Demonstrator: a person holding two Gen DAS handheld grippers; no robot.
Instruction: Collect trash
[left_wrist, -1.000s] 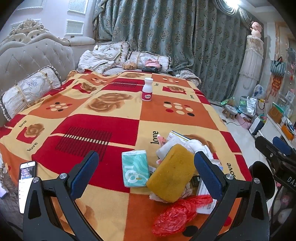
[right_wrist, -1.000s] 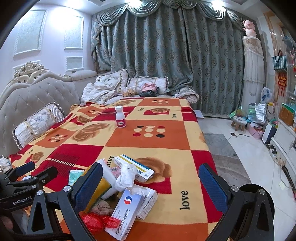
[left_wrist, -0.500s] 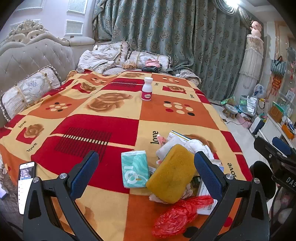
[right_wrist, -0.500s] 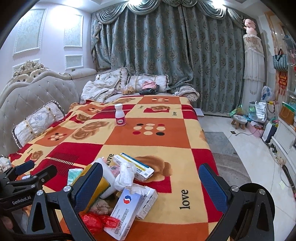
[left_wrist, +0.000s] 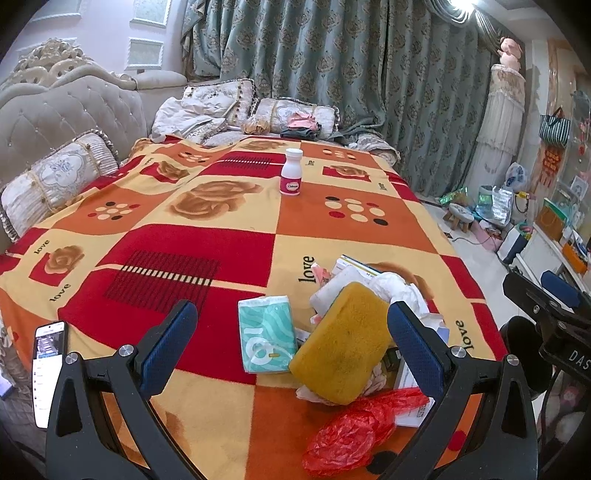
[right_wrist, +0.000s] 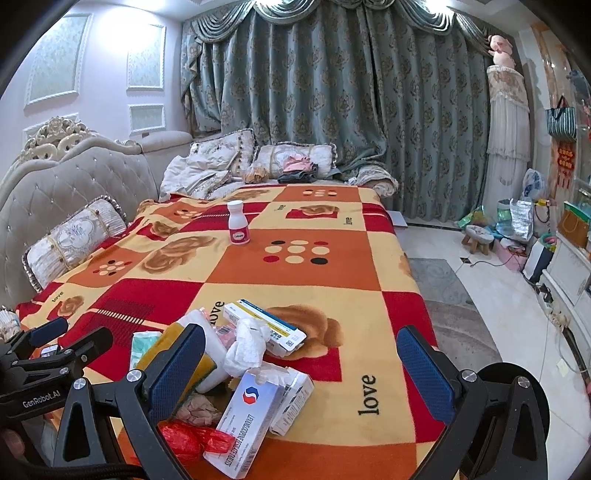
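1. The left gripper (left_wrist: 284, 347) is wide open, holding nothing.
2. The thick yellow sponge (left_wrist: 341, 341) sits low and right of centre, between its jaws, nearer the right one.
3. The right gripper (right_wrist: 301, 363) is open too, holding nothing.

You are looking at one yellow sponge (left_wrist: 341, 341), one red plastic bag (left_wrist: 354, 432) and one teal tissue pack (left_wrist: 266, 338). Three cardboard medicine boxes (right_wrist: 243, 424) and one white pill bottle (right_wrist: 238, 222) are lying there.
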